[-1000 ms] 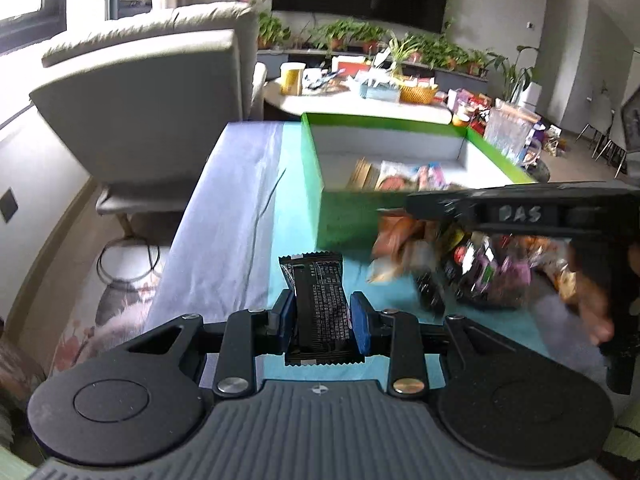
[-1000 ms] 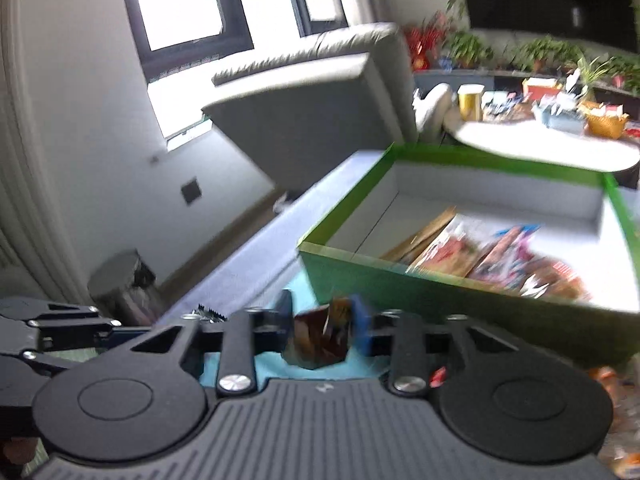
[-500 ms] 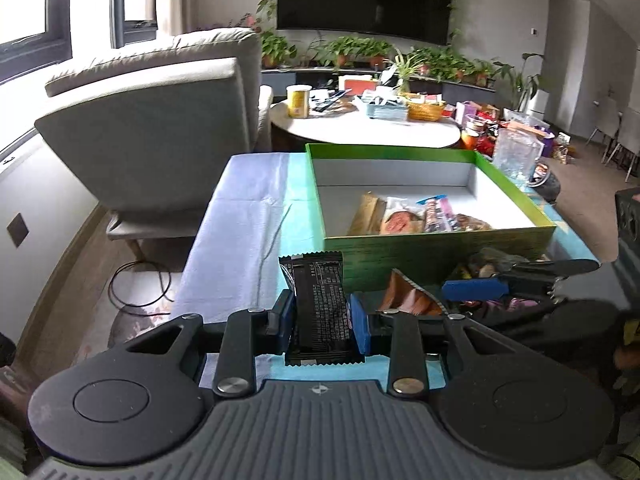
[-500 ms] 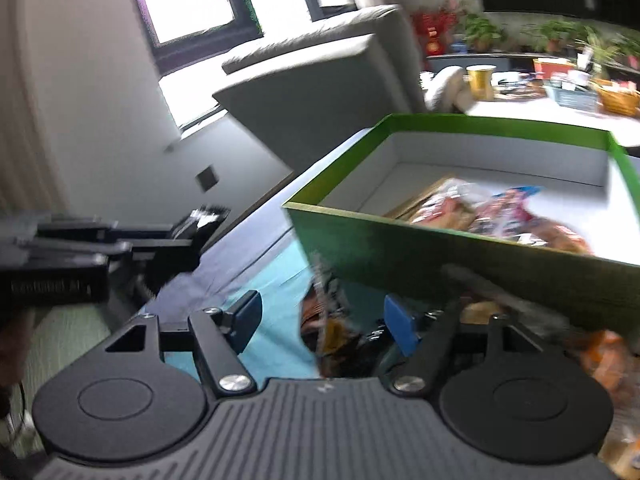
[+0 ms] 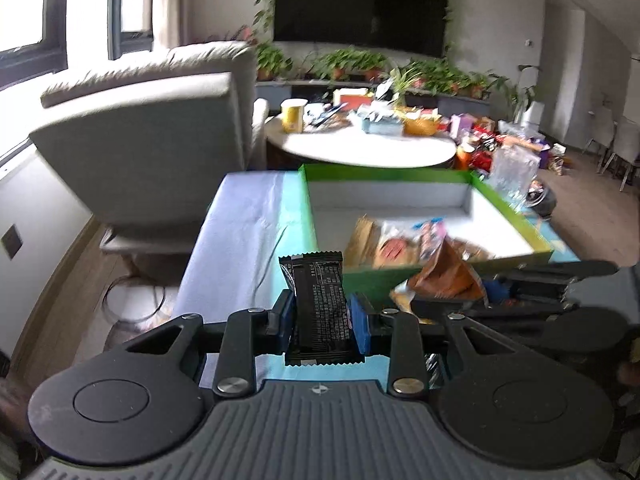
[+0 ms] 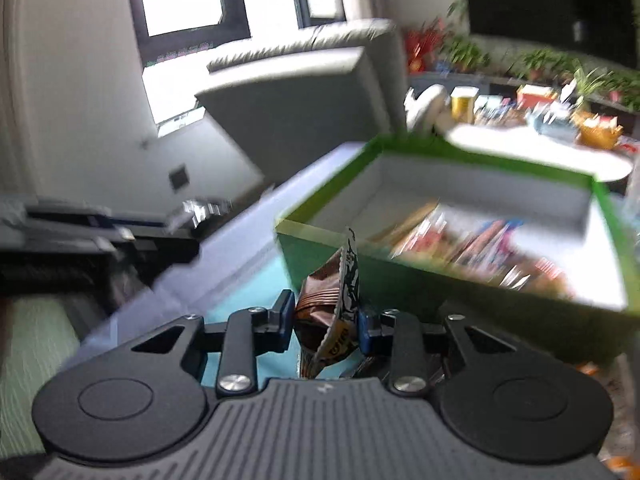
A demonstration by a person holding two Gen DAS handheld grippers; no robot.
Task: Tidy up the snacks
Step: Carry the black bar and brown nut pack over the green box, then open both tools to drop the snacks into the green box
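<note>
Left wrist view: we saw the left gripper (image 5: 322,322) clamped on a black snack bar (image 5: 320,306), blue pads pressing both long edges, bar upright between the fingers.
Bar position: held above the teal cloth (image 5: 290,216), just short of the near wall of the green box (image 5: 376,278).
Box contents: we counted several wrappers on the white floor, including a tan packet (image 5: 362,240) and a pink-blue one (image 5: 432,234); blur kept us from reading more.
Right gripper from the left view: the right gripper (image 5: 480,292) came in from the right at the box's near wall, carrying an orange-brown packet (image 5: 444,276).
Right wrist view: we saw the right gripper (image 6: 326,326) closed on the orange-brown packet (image 6: 328,304), crumpled, one serrated edge sticking up.
Packet position: just in front of the near green wall of the box (image 6: 320,252), over the teal cloth (image 6: 256,292), not inside the box.
Left gripper from the right view: left gripper (image 6: 132,236) visible at the left edge, heavily blurred; we could not tell its grip from here.
Surroundings: grey armchair (image 5: 152,132) beyond the cloth-covered table, round white table (image 5: 360,148) with clutter behind the box.
Image quality: right wrist view was motion-blurred, so box contents there were only colour streaks.
</note>
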